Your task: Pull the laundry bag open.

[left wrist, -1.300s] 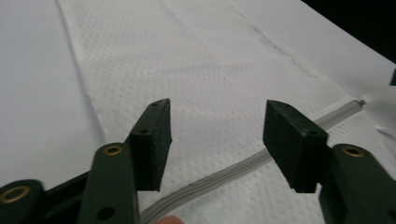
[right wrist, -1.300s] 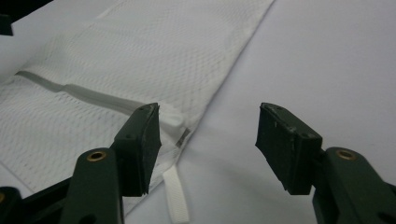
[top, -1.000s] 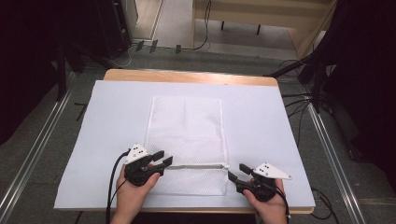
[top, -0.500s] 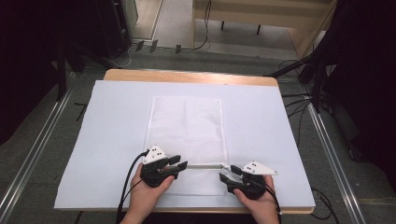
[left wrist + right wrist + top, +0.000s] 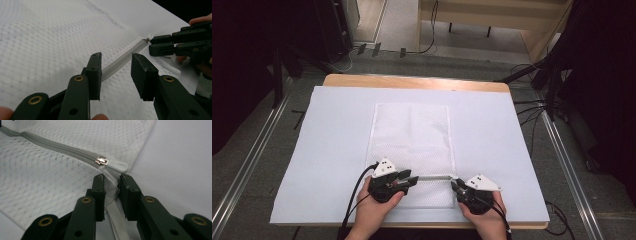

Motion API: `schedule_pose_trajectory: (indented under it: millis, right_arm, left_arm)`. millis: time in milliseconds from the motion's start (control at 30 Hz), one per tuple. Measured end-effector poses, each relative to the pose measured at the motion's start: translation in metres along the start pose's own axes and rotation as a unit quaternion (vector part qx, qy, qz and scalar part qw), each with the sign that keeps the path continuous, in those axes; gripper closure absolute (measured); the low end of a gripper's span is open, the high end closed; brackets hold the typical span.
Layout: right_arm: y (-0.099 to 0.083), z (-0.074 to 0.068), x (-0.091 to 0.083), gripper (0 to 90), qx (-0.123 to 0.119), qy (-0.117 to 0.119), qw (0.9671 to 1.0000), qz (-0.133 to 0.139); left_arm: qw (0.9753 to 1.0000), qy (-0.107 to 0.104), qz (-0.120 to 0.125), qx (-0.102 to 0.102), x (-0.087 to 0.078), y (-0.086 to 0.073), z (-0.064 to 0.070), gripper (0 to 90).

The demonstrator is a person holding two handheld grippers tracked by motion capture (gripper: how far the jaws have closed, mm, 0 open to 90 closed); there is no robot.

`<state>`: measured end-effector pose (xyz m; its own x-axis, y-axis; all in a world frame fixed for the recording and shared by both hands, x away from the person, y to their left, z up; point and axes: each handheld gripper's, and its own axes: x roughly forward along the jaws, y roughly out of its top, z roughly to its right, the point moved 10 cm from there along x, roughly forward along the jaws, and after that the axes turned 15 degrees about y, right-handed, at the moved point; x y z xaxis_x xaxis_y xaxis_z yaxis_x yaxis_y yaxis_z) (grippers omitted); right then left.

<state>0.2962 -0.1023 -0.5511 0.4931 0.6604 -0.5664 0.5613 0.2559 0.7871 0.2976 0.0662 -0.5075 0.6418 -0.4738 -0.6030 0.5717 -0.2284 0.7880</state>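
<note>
A white mesh bag (image 5: 412, 137) lies flat on the sheet, and its grey zipper (image 5: 434, 177) runs across the near end. My left gripper (image 5: 413, 179) is open at the zipper's left part. In the left gripper view the zipper (image 5: 122, 59) passes between the spread jaws of this gripper (image 5: 116, 62). My right gripper (image 5: 455, 186) is shut on the bag's edge at the zipper's right end. In the right gripper view this gripper (image 5: 111, 182) pinches the fabric just below the metal zipper pull (image 5: 101, 160). The left gripper view also shows the right gripper (image 5: 172, 45) farther off.
A white sheet (image 5: 327, 150) covers the wooden table (image 5: 412, 81), whose edge shows at the far side. Bare sheet lies to both sides of the bag. Cables (image 5: 557, 120) and metal rails (image 5: 572, 165) run along the floor around the table.
Both grippers have moved inward along the bag's near end. The left one went right onto the zipper, the right one went left to the zipper's end.
</note>
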Motion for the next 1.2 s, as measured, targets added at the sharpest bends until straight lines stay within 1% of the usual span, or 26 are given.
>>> schedule_pose_trajectory:
  millis: [33,67,133,167,200,233,300,333,367,400,500,533,567,600,633,667,900,967,1000,1033,1067,1200]
  right_arm:
    - [0.001,0.001,0.001,80.5,0.002,0.001,1.0,0.0]
    - [0.001,0.001,0.001,82.0,0.006,0.002,1.0,-0.001]
    - [0.002,0.002,0.002,84.9,0.011,0.004,0.9999,-0.006]
    - [0.002,0.002,0.002,84.9,0.011,0.004,0.9999,-0.006]
    - [0.003,0.004,0.002,86.8,0.013,0.007,0.9998,-0.014]
    - [0.003,0.004,0.002,87.3,0.015,0.012,0.9997,-0.016]
    - [0.003,0.005,0.001,87.8,0.02,0.018,0.9996,-0.012]
    - [0.003,0.005,0.001,87.9,0.023,0.022,0.9995,-0.009]
    - [0.003,0.005,0.001,87.9,0.023,0.022,0.9995,-0.009]
    - [0.003,0.006,0.001,88.1,0.021,0.026,0.9995,-0.004]
    - [0.004,0.004,0.001,88.2,0.016,0.028,0.9995,0.001]
    - [0.005,0.002,0.0,88.3,0.016,0.027,0.9995,0.005]
    - [0.005,0.002,0.0,88.3,0.016,0.027,0.9995,0.005]
    - [0.007,0.0,0.0,88.3,0.007,0.027,0.9996,0.009]
    - [0.007,-0.002,-0.001,88.3,0.003,0.027,0.9996,0.012]
    - [0.008,-0.003,-0.001,88.3,0.0,0.028,0.9995,0.013]
    - [0.015,-0.009,-0.006,88.4,-0.023,0.025,0.999,0.029]
    - [0.017,-0.012,-0.007,88.4,-0.024,0.028,0.9988,0.033]
    - [0.019,-0.013,-0.008,88.5,-0.028,0.03,0.9985,0.036]
    - [0.019,-0.013,-0.008,88.5,-0.028,0.03,0.9985,0.036]
    - [0.021,-0.016,-0.009,88.5,-0.034,0.033,0.9981,0.04]
    - [0.024,-0.021,-0.011,88.5,-0.043,0.036,0.9973,0.047]
  left_arm:
    - [1.0,-0.002,-0.001,0.001,0.001,0.001,0.001,60.9]
    - [1.0,-0.003,-0.004,0.008,0.004,0.004,0.006,60.9]
    - [0.9999,-0.012,-0.005,0.01,0.009,0.01,0.012,60.9]
    - [0.9999,-0.012,-0.005,0.01,0.009,0.01,0.012,60.8]
    - [0.9998,-0.014,-0.007,0.014,0.011,0.013,0.015,60.8]
    - [0.9997,-0.02,-0.008,0.014,0.017,0.019,0.022,60.8]
    - [0.9994,-0.03,-0.008,0.014,0.02,0.022,0.031,60.7]
    - [0.9992,-0.037,-0.006,0.014,0.022,0.023,0.035,60.9]
    - [0.9992,-0.037,-0.006,0.014,0.022,0.023,0.035,61.1]
    - [0.9988,-0.044,-0.01,0.019,0.028,0.02,0.043,61.9]
    - [0.9981,-0.047,-0.026,0.03,0.038,0.012,0.053,64.3]
    - [0.998,-0.049,-0.028,0.029,0.04,0.011,0.055,66.1]
    - [0.998,-0.049,-0.028,0.029,0.04,0.011,0.055,67.2]
    - [0.998,-0.049,-0.03,0.025,0.042,0.011,0.056,68.7]
    - [0.9981,-0.052,-0.03,0.014,0.044,0.013,0.056,70.3]
    - [0.9981,-0.052,-0.03,0.011,0.044,0.014,0.055,72.2]
    - [0.9986,-0.043,-0.031,0.008,0.044,0.015,0.05,81.4]
    - [0.9988,-0.033,-0.033,0.01,0.046,0.014,0.046,82.4]
    - [0.9989,-0.031,-0.035,0.006,0.047,0.014,0.046,82.5]
    - [0.9989,-0.031,-0.035,0.006,0.047,0.014,0.046,82.5]
    - [0.9988,-0.03,-0.037,0.007,0.048,0.013,0.045,82.5]
    - [0.9987,-0.035,-0.038,0.008,0.047,0.013,0.048,80.4]
